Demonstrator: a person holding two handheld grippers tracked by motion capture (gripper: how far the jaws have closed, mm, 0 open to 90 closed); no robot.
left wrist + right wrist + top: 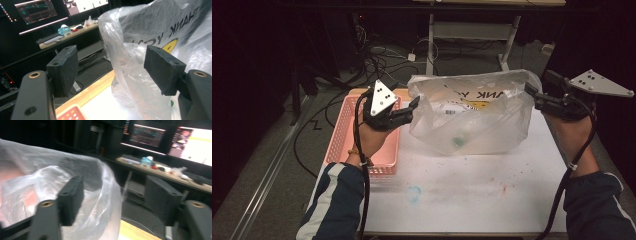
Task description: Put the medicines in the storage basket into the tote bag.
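Note:
A clear plastic bag [472,120] with mirrored "THANK YOU" print and a yellow face stands open on the white table [472,200]. A small green thing [458,141] lies inside it. My left gripper [413,105] is at the bag's left edge, open. In the left gripper view the bag [130,30] rises between the wide-apart jaws of that gripper [110,53], and neither pad presses it. My right gripper [530,91] is at the bag's right rim, open. In the right gripper view the bag's rim [37,175] bulges beside the left jaw of that gripper [115,181].
A pink slotted basket [343,131] sits at the table's left edge, under my left hand. Blue [414,192] and reddish stains mark the tabletop. Cables [377,60] lie on the floor beyond, by a desk frame [472,30]. Lit monitors [37,11] stand on a far desk.

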